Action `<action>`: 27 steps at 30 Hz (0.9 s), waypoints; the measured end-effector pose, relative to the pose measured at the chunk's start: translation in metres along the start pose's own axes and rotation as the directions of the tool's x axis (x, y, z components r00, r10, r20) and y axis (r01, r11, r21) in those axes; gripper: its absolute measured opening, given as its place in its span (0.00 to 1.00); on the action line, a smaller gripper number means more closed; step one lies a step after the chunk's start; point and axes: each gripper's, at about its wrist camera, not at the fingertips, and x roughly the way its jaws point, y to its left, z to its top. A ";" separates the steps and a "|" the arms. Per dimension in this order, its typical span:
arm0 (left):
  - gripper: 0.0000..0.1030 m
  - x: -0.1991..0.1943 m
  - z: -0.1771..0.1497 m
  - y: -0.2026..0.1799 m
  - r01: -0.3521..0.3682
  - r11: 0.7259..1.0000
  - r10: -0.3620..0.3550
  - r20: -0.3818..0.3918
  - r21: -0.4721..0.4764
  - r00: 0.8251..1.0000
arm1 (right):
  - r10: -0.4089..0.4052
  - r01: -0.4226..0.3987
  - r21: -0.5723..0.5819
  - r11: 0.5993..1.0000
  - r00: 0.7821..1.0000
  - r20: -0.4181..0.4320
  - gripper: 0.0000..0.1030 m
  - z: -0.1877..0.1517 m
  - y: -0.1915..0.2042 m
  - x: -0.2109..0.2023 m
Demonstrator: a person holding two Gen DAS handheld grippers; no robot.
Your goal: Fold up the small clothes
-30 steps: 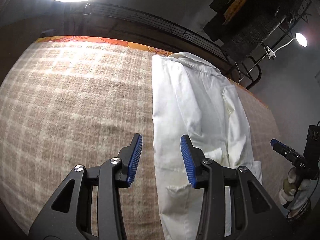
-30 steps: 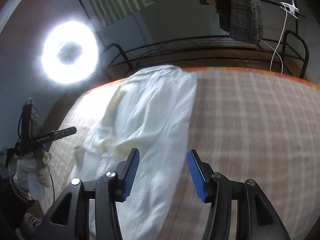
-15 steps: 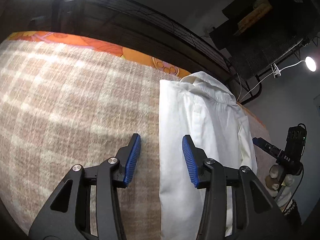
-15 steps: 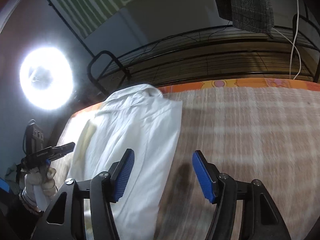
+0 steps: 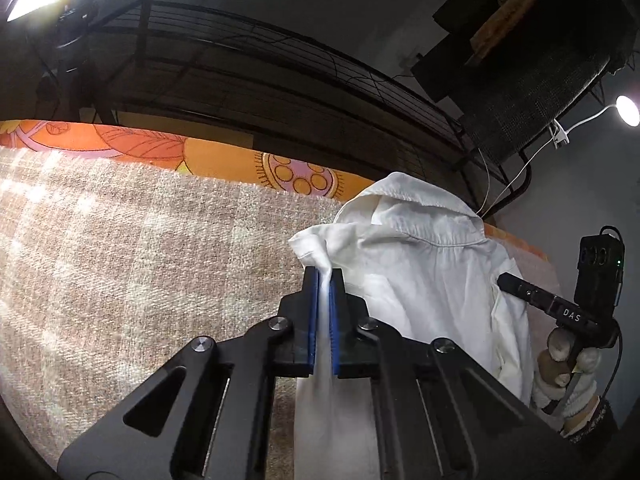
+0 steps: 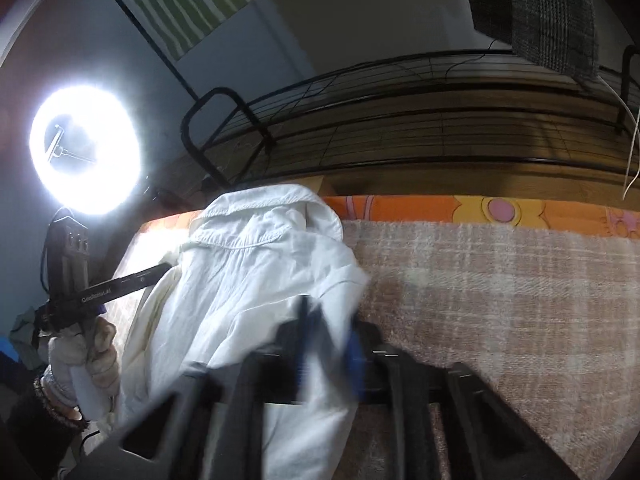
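A small white collared shirt [image 5: 420,280] lies lengthwise on the checked beige blanket [image 5: 140,272], collar toward the far edge. My left gripper [image 5: 324,280] is shut on the shirt's left shoulder edge, the cloth bunched between the blue pads. In the right wrist view the shirt [image 6: 248,280] fills the lower left. My right gripper [image 6: 326,320] is blurred with motion, its blue pads close together around the shirt's right shoulder edge. Each view shows the other gripper beside the shirt, the right one [image 5: 540,300] and the left one [image 6: 116,286].
The blanket covers a mattress with an orange patterned sheet [image 5: 200,156] showing at the far edge. A black metal bed frame [image 5: 280,80] stands behind it. A bright ring light [image 6: 84,148] stands at the left, a small lamp [image 5: 626,110] at the right.
Both grippers moved forward along the shirt to its shoulders and went from open to closed on the shoulder edges, bunching the cloth.
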 end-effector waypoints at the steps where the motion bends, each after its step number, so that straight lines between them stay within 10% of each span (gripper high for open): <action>1: 0.01 0.000 0.001 0.002 0.011 1.000 -0.011 0.000 -0.009 1.000 | 0.002 -0.003 0.007 1.000 1.000 0.007 0.04 0.000 -0.002 -0.001; 27: 0.00 -0.174 -0.050 -0.047 0.066 0.990 -0.090 0.190 0.129 0.978 | 0.066 -0.052 -0.080 0.995 0.981 0.184 0.00 -0.033 0.076 -0.152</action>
